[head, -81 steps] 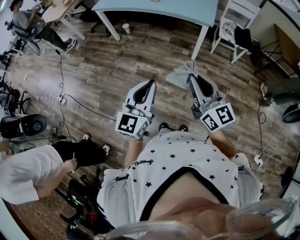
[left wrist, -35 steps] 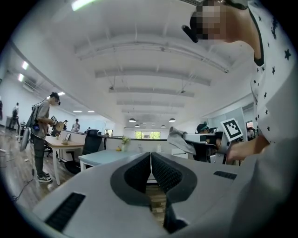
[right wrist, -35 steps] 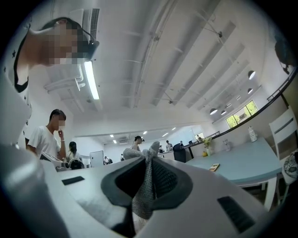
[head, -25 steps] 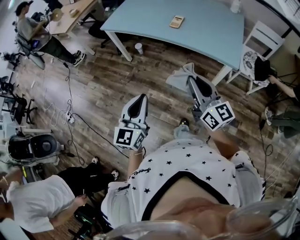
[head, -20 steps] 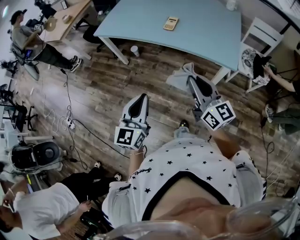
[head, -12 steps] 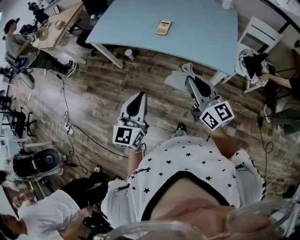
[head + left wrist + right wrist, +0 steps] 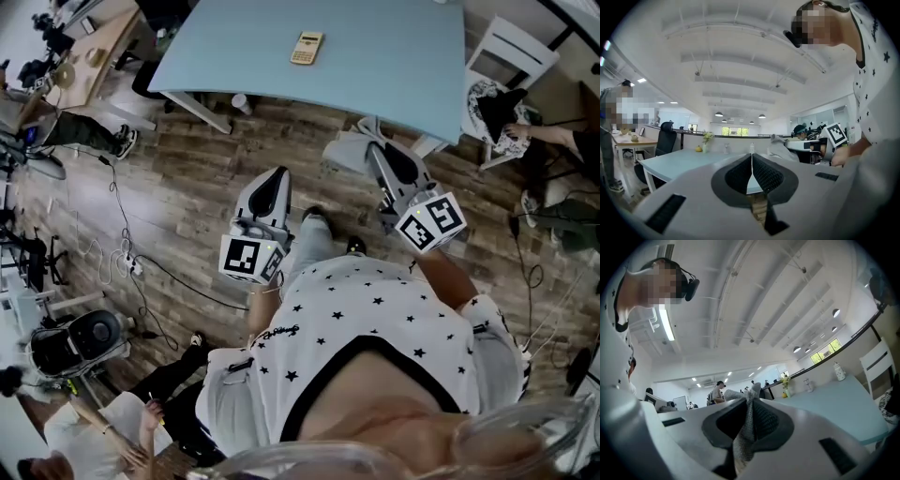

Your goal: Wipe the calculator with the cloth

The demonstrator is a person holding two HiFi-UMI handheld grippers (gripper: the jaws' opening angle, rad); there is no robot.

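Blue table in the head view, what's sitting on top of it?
A calculator lies on the visible part of the table. The cloth shut in the right gripper hides a bit of the near edge, and the far end is out of frame.

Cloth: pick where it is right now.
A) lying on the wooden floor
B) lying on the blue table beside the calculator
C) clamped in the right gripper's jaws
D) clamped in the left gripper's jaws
C: in the right gripper view the cloth is pinched by the right gripper, between its jaws.
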